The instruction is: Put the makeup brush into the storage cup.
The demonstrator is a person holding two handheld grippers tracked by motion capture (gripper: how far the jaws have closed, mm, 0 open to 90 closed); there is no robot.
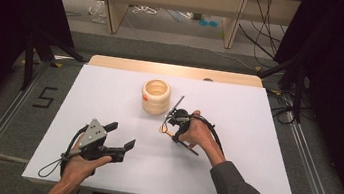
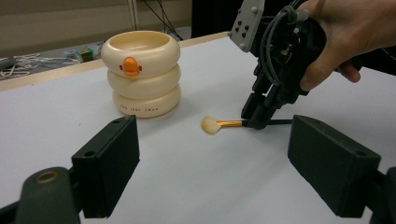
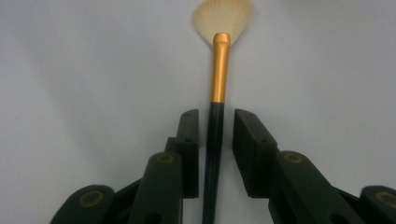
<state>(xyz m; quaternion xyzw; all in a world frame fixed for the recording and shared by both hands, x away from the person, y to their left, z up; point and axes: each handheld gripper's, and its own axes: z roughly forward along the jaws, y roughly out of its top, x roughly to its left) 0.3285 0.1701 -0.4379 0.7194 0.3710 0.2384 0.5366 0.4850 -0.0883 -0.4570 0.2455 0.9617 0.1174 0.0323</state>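
Observation:
A fan brush (image 3: 219, 70) with pale bristles, an orange-gold ferrule and a dark handle lies flat on the white table (image 1: 109, 99). My right gripper (image 3: 215, 121) points down at it, one jaw on each side of the dark handle with thin gaps left, so the pads do not press. From the side, the brush (image 2: 211, 125) lies under the right gripper (image 2: 254, 119), held by a hand. In the high view the right gripper (image 1: 172, 127) is at mid-table over the brush (image 1: 165, 128). My left gripper (image 1: 122, 136) rests open near the front left, with nothing between its jaws (image 2: 215, 158).
A cream container (image 1: 155, 96) made of three stacked rings, with an orange knob on its side (image 2: 141, 74), stands just behind the brush. Table legs, cables and small items lie on the floor beyond the far edge.

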